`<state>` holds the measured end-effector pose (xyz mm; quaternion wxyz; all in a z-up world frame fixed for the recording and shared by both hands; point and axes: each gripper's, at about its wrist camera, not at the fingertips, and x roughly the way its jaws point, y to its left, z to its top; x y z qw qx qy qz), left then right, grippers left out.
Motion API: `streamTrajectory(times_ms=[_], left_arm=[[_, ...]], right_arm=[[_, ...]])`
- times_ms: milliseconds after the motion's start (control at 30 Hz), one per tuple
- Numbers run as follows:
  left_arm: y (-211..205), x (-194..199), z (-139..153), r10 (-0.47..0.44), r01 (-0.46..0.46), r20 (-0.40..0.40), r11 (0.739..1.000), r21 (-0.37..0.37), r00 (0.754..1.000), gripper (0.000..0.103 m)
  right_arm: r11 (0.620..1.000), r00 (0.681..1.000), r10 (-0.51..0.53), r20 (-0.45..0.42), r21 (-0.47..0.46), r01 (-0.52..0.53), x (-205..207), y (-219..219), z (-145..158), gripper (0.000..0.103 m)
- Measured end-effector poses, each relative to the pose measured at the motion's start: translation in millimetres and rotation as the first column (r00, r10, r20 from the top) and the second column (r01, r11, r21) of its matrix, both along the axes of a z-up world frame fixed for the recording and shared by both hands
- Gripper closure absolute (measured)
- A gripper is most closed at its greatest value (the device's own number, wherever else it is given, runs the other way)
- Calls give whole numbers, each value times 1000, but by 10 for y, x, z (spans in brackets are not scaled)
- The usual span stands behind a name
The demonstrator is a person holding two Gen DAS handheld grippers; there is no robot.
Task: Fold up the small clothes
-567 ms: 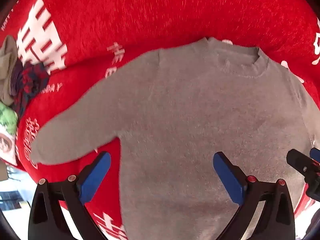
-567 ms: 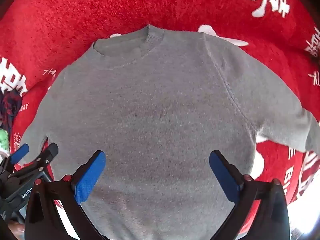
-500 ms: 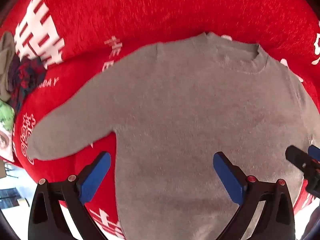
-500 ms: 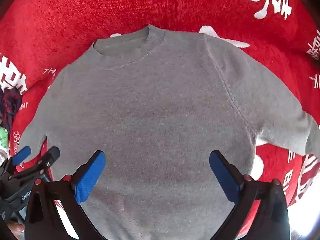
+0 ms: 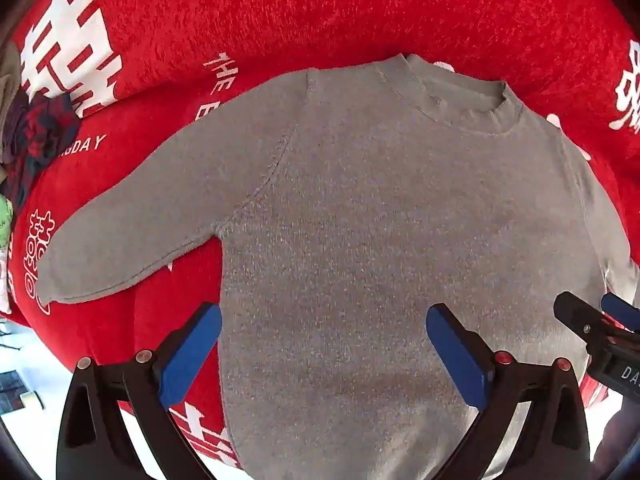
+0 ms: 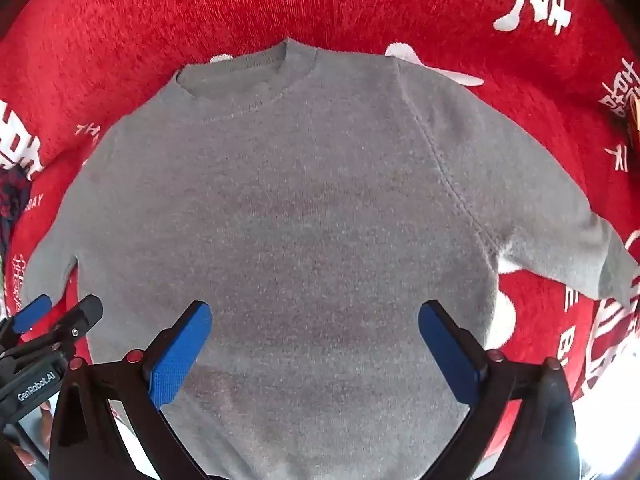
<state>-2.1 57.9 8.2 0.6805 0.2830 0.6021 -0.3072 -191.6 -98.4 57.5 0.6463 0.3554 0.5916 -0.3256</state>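
- Below both of our grippers, a grey sweater (image 5: 380, 240) lies flat and face up on a red plush blanket (image 5: 320, 12) printed with white characters.
- Its long axis runs from the hem, down at the bottom edge of both views between our fingers, up to the ribbed neckline (image 6: 248, 80), which points away from us.
- On the left wrist view, one sleeve (image 5: 152, 216) stretches out to the left and slants down, its cuff resting on the blanket close to the left rim.
- On the right wrist view, the other sleeve (image 6: 552, 216) runs out to the right and also slants down, ending near the right rim.
- We have the left gripper (image 5: 324, 356) above the lower body of the sweater, jaws spread wide and released, nothing between the blue pads (image 5: 188, 356).
- Same story on our other side: the right gripper (image 6: 316, 352) points down at the lower torso, jaws wide apart and released, blue pads (image 6: 180, 352) clear of the knit.
- Each gripper shows in the other's view: the right one's tip pokes in at the right edge of the left view, the left one's at the lower left of the right view.
- Far left, a bundle of dark plaid cloth (image 5: 36, 136) sits on the blanket, well apart from the sweater.
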Motion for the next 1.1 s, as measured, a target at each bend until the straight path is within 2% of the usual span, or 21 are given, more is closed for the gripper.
streamTrajectory(times_ms=[200,300,1100], left_arm=[[-8,57,75,26,-26,29,1000,-1,999,0],[-171,50,58,38,-39,48,999,19,998,0],[-158,-13,-64,80,-82,28,995,63,996,0]], right_arm=[[1000,1000,10,-21,-9,-10,35,69,-53,0],[1000,999,15,-29,-23,-16,40,110,-45,0],[996,997,47,-61,-76,-52,-28,84,-82,0]])
